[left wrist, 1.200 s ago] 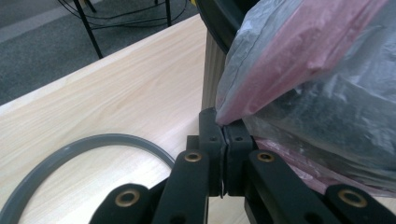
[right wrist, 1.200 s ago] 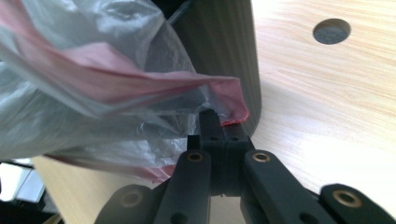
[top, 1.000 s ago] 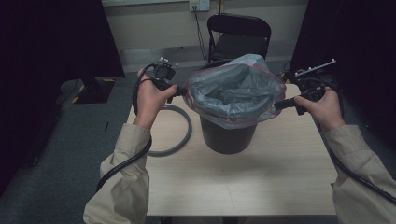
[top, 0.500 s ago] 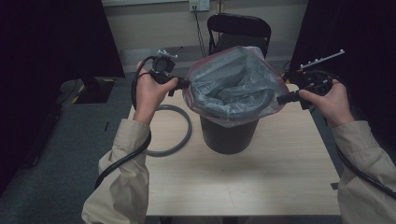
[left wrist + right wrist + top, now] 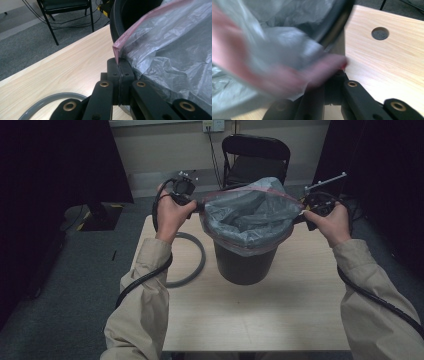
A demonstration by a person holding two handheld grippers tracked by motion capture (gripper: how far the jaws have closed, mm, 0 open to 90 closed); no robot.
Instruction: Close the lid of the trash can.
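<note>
Bag (image 5: 250, 215): thin, translucent grey plastic, crinkled, with a pink band along the rim; mouth stretched wide and held above the top of the bin, body sagging down inside it.
Bag, close up (image 5: 172, 47): pink edge folded to a sharp corner just above the left jaws; creased film falling away to the right.
Bag, right side (image 5: 274, 62): blurred in the right gripper view; pink band smeared across grey film.
Bin (image 5: 245, 262): dark, round, upright, near the middle of the table; black rim (image 5: 117, 22) close beside the pinched corner.
Left gripper (image 5: 199, 206): jaws fully closed, clamped on the pink rim at the bag's left side; just been closing, plastic between them.
Right gripper (image 5: 300, 216): jaws closed on the bag's right rim; just been closing, plastic between them.
Table (image 5: 300, 310): pale wood grain; round hole (image 5: 380, 33) in the top.
Ring (image 5: 192, 265): grey hoop, flat on the table, left of the bin, apart from it.
Chair (image 5: 255, 155): black, beyond the far edge of the table.
</note>
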